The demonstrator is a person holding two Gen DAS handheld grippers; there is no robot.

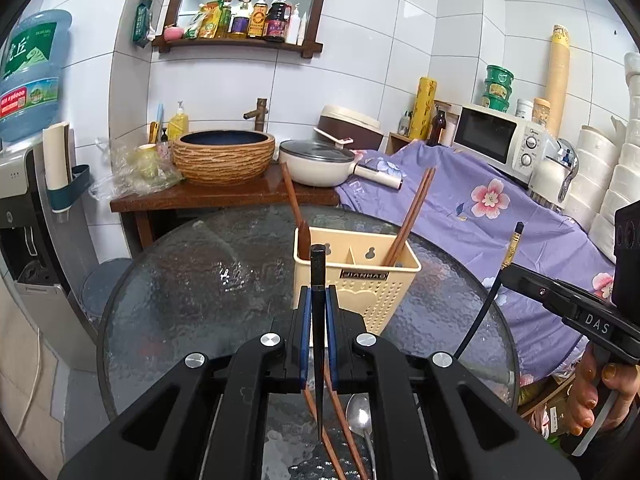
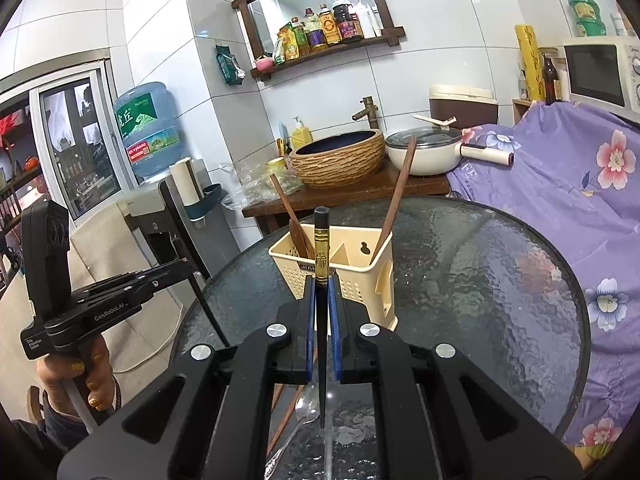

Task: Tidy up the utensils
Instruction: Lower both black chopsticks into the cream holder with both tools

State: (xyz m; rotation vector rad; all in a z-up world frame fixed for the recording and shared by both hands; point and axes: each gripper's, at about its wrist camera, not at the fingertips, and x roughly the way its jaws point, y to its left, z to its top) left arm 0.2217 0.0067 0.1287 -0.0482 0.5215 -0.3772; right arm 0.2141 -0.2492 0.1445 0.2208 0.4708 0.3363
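On the round glass table [image 1: 168,280] the cream utensil caddy [image 1: 360,280] holds brown chopsticks [image 1: 408,216], while the left gripper [image 1: 319,300] clamps one black chopstick [image 1: 318,272] and the right gripper [image 2: 321,292] another, whose gold band [image 2: 321,256] only the right view shows close.

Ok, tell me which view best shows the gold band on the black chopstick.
Right wrist view: the gold band sits close and sharp above the right gripper. The left wrist view shows that band only small and sideways at the frame's right.

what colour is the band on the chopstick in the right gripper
Gold, on a black chopstick clamped in the right gripper; clearest in the right wrist view.
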